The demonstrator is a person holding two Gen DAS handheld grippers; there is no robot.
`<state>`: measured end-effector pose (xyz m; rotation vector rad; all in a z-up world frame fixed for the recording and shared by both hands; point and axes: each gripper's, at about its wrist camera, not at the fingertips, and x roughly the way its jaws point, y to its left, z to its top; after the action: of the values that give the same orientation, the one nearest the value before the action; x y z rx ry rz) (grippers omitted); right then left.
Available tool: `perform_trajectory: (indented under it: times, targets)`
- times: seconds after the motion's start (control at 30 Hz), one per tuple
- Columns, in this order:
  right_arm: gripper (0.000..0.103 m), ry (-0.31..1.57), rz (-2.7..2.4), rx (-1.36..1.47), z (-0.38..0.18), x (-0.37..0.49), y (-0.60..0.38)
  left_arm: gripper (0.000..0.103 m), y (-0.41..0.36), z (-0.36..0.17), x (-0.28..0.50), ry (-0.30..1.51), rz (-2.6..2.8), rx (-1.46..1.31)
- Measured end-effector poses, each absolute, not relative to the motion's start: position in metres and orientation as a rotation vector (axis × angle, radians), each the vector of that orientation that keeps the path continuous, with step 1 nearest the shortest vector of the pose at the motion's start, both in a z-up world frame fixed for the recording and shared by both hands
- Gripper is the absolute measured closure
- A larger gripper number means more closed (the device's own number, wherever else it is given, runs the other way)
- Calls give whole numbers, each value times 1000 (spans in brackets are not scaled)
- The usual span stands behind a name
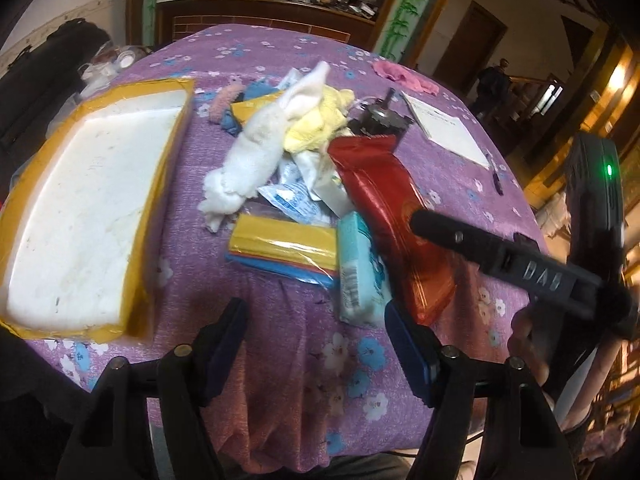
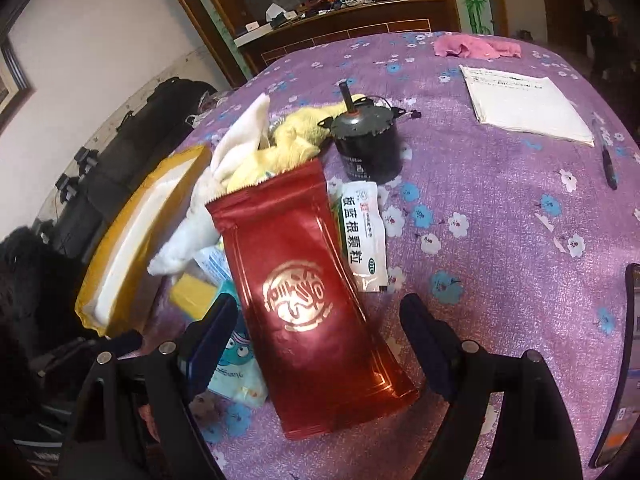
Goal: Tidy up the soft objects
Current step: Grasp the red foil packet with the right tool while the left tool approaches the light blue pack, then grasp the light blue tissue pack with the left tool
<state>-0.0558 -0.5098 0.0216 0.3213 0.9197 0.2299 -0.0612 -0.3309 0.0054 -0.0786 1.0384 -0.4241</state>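
Pouch (image 2: 316, 292), glossy red with gold emblem, lies flat between right tool's (image 2: 320, 332) wide-open, empty jaws.

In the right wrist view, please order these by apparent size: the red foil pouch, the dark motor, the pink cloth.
1. red foil pouch, though nearest the camera
2. dark motor
3. pink cloth, farthest, so unsure

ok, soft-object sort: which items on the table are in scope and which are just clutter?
In scope:
white towel
yellow cloth
pink cloth
tissue pack
foam-lined box, the likely bin

Clutter:
motor
paper pad
pen
red foil pouch, arguably
medicine sachet
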Motion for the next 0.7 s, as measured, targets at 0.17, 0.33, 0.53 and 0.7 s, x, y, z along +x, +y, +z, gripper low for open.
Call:
perform_trajectory:
  times: [0.17, 0.33, 0.53, 0.7]
  targets:
    - [20, 934, 303, 295, 14, -45, -507, 43, -362, -2, -51, 1055, -484, -68]
    - [20, 980, 322, 308, 0, -31, -509, 69, -395, -18, -40, 1103, -521, -36]
    - [28, 980, 294, 293, -13, -38, -499, 88, -387, -25, -44, 1108, -560, -108]
    - [42, 958, 248, 273, -11, -51, -491, 90, -373, -28, -43, 1111, -579, -152]
